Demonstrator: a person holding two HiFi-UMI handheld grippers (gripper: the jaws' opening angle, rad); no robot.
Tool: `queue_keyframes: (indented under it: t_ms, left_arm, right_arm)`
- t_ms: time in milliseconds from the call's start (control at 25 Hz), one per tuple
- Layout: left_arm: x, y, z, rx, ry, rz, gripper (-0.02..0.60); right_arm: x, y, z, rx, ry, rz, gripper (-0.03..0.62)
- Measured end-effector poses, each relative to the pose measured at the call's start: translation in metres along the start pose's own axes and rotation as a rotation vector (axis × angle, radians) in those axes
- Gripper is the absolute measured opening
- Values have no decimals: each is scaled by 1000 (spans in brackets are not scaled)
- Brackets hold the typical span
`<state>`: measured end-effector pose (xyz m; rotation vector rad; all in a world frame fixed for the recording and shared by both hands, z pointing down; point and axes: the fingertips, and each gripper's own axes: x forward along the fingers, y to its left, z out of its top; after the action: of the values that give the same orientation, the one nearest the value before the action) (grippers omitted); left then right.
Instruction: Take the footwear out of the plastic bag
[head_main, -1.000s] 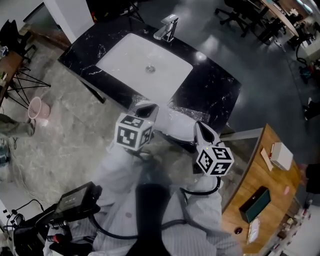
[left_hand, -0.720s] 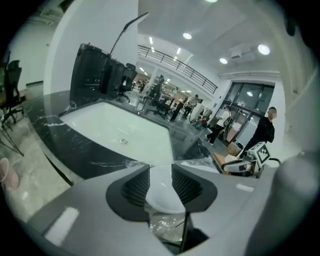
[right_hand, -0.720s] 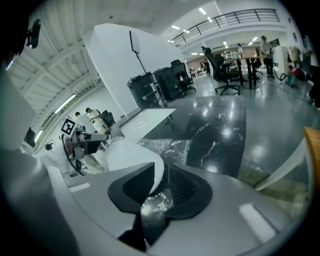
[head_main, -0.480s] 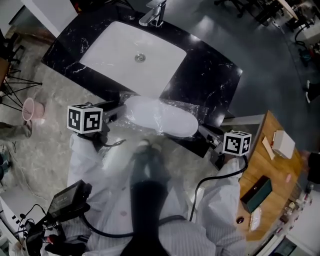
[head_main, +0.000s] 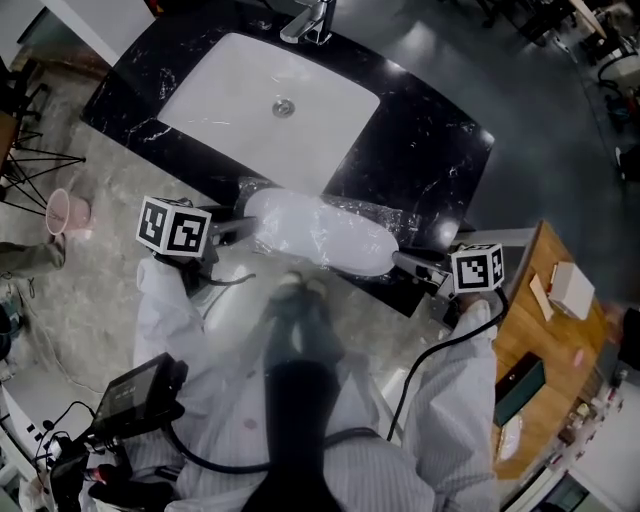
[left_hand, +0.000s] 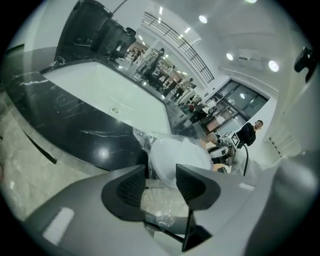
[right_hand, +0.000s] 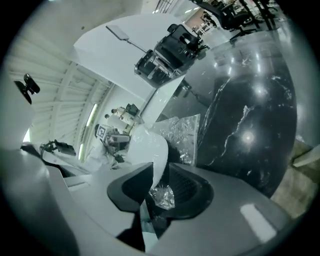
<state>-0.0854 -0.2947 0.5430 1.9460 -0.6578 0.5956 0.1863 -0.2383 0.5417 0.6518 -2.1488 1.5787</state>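
With both arms reaching forward, the left gripper (head_main: 234, 222) and right gripper (head_main: 407, 263) tilt down, their jaws just opened and standing apart, with plastic bag (head_main: 392, 214) film between each pair.

Polished stone, crinkled film
My counter (head_main: 430, 160) is glossy black marble; the plastic bag (head_main: 322, 232) clear, shiny, wrinkled.

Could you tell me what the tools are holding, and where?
Nothing: the left tool and right tool have just been opening their jaws, each with an end of the plastic bag loose between them.
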Motion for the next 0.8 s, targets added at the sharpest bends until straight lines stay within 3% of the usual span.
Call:
queue_keyframes:
  t_ms: [120, 360, 520, 640, 800]
  left_arm:
    - [8, -3, -1, -3, -2, -12, 155]
    - [9, -7, -1, -55, -21, -77, 132]
    - [3, -6, 3, -53, -49, -72, 129]
    - [-5, -17, 11, -35, -80, -121, 121]
    - [-13, -33, 21, 7, -123, -103, 120]
  right_arm:
    - [6, -3, -6, -19, 81, -24, 115]
    - [5, 20, 0, 48, 85, 180, 148]
    - [-3, 44, 1, 6, 44, 307, 123]
    - [-9, 69, 4, -22, -23, 431, 127]
    - [-11, 88, 8, -113, -51, 403, 137]
